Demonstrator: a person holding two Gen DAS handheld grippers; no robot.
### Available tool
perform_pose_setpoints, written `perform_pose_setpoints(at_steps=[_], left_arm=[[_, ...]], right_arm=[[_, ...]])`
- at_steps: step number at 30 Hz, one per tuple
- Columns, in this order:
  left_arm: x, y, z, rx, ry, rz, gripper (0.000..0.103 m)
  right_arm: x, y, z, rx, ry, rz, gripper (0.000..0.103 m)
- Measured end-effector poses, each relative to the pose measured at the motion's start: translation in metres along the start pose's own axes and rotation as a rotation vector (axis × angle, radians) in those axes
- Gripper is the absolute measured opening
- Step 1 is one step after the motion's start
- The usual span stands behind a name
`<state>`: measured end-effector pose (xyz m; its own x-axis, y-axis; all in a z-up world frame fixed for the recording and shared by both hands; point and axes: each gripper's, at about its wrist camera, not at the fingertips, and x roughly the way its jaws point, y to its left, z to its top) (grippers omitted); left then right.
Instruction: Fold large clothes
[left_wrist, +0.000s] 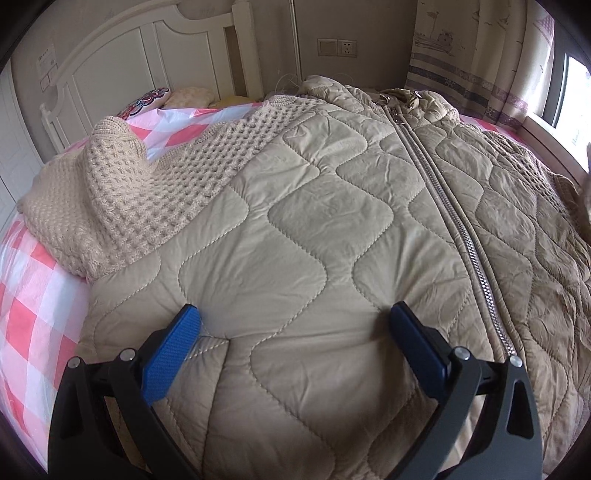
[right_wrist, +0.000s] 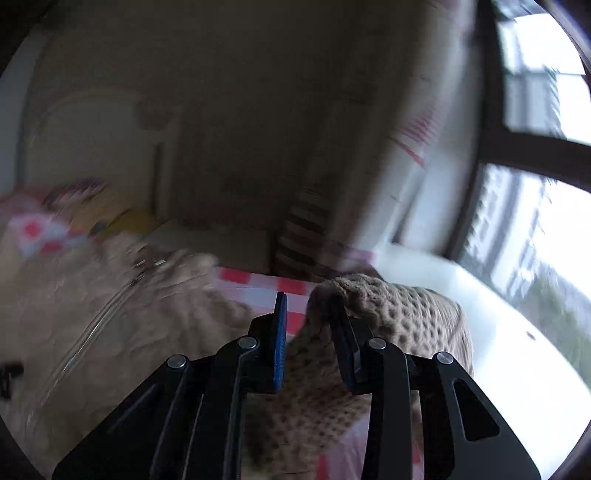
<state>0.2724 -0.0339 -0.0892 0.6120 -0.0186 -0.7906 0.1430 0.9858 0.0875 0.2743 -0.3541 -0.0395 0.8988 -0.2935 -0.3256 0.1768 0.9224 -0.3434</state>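
A beige quilted jacket with a silver zipper lies spread face up on the bed. Its knitted sleeve lies folded at the left. My left gripper is open, its blue pads resting on the jacket's lower front. In the blurred right wrist view, my right gripper is partly open. The other knitted sleeve drapes over its right finger and hangs lifted above the bed. The jacket body shows to the left there.
The bed has a pink and white checked sheet. A white headboard and pillows stand at the far end. A window and white sill run along the right side.
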Motion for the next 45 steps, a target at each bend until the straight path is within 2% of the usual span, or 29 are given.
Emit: perform_pose_setpoints(at_steps=[2, 4, 6, 7, 8, 9, 10, 11, 13, 15, 16, 18, 20, 21, 23, 25, 27, 28, 29, 30, 31, 32, 35, 38, 40, 43, 45], left_arm=[[0.0, 0.0, 0.0, 0.0, 0.0, 0.0, 0.101], [0.0, 0.001, 0.0, 0.0, 0.0, -0.001, 0.101], [-0.001, 0.001, 0.0, -0.001, 0.0, -0.002, 0.101], [-0.001, 0.001, 0.0, -0.001, 0.0, -0.004, 0.101], [-0.002, 0.001, -0.001, -0.001, -0.001, -0.005, 0.101], [-0.002, 0.001, -0.001, -0.001, -0.001, -0.006, 0.101], [-0.002, 0.001, -0.001, 0.0, -0.001, -0.005, 0.101], [-0.002, 0.001, -0.001, 0.0, -0.002, -0.005, 0.101], [-0.002, 0.001, -0.001, -0.001, -0.002, -0.007, 0.101], [-0.002, 0.001, -0.001, -0.001, -0.002, -0.007, 0.101], [-0.002, 0.001, -0.001, -0.001, -0.002, -0.007, 0.101], [-0.002, 0.001, -0.001, -0.001, -0.002, -0.006, 0.101], [-0.002, 0.001, -0.001, -0.001, -0.002, -0.007, 0.101], [-0.002, 0.001, -0.001, -0.001, -0.002, -0.007, 0.101], [-0.002, 0.001, -0.001, -0.001, -0.003, -0.007, 0.101], [-0.002, 0.001, -0.001, -0.001, -0.003, -0.008, 0.101], [-0.002, 0.0, -0.001, -0.001, -0.002, -0.007, 0.101], [-0.002, 0.0, -0.001, 0.0, -0.002, -0.006, 0.101], [-0.002, 0.001, -0.001, -0.001, -0.003, -0.007, 0.101], [-0.002, 0.001, -0.001, -0.001, -0.003, -0.008, 0.101], [-0.002, 0.0, -0.001, -0.002, -0.003, -0.008, 0.101], [-0.002, 0.0, -0.001, -0.001, -0.003, -0.007, 0.101], [-0.002, 0.001, -0.001, 0.0, -0.003, -0.006, 0.101], [-0.002, 0.001, -0.001, 0.0, -0.003, -0.007, 0.101], [-0.002, 0.001, -0.001, 0.0, -0.003, -0.006, 0.101], [-0.002, 0.001, -0.001, 0.0, -0.003, -0.006, 0.101], [-0.002, 0.001, -0.001, 0.0, -0.003, -0.006, 0.101]], right_arm=[[-0.007, 0.076, -0.01, -0.284, 0.037, 0.082, 0.035], [-0.011, 0.134, -0.038, -0.47, 0.144, 0.176, 0.035], [-0.007, 0.161, -0.069, -0.529, 0.277, 0.29, 0.035], [-0.011, 0.161, -0.073, -0.521, 0.243, 0.238, 0.037], [-0.014, 0.154, -0.074, -0.487, 0.254, 0.217, 0.038], [-0.016, 0.141, -0.071, -0.412, 0.288, 0.248, 0.039], [-0.018, 0.125, -0.068, -0.322, 0.311, 0.292, 0.049], [-0.022, 0.101, -0.066, -0.185, 0.332, 0.362, 0.075], [-0.032, 0.056, -0.068, 0.094, 0.337, 0.441, 0.094], [-0.049, 0.011, -0.079, 0.328, 0.318, 0.457, 0.089], [-0.06, -0.006, -0.084, 0.408, 0.282, 0.441, 0.083], [-0.074, -0.043, -0.096, 0.532, 0.24, 0.371, 0.083], [-0.071, -0.071, -0.108, 0.59, 0.252, 0.292, 0.083], [-0.062, -0.082, -0.116, 0.61, 0.297, 0.275, 0.082], [-0.048, -0.092, -0.13, 0.635, 0.354, 0.281, 0.079], [-0.034, -0.087, -0.138, 0.604, 0.395, 0.283, 0.076], [-0.025, -0.083, -0.144, 0.564, 0.405, 0.277, 0.067], [-0.023, -0.081, -0.146, 0.556, 0.411, 0.275, 0.054], [-0.021, -0.082, -0.146, 0.546, 0.415, 0.257, 0.035], [-0.023, -0.083, -0.143, 0.529, 0.401, 0.235, 0.031], [-0.03, -0.083, -0.138, 0.506, 0.372, 0.213, 0.02], [-0.037, -0.078, -0.132, 0.483, 0.334, 0.196, 0.014], [-0.058, -0.074, -0.112, 0.447, 0.253, 0.206, 0.013], [-0.054, -0.075, -0.077, 0.497, 0.206, 0.318, 0.011], [-0.048, -0.065, -0.038, 0.479, 0.142, 0.374, 0.011], [-0.039, -0.026, 0.033, 0.406, 0.045, 0.469, 0.011], [-0.033, 0.012, 0.073, 0.35, 0.012, 0.538, 0.011]])
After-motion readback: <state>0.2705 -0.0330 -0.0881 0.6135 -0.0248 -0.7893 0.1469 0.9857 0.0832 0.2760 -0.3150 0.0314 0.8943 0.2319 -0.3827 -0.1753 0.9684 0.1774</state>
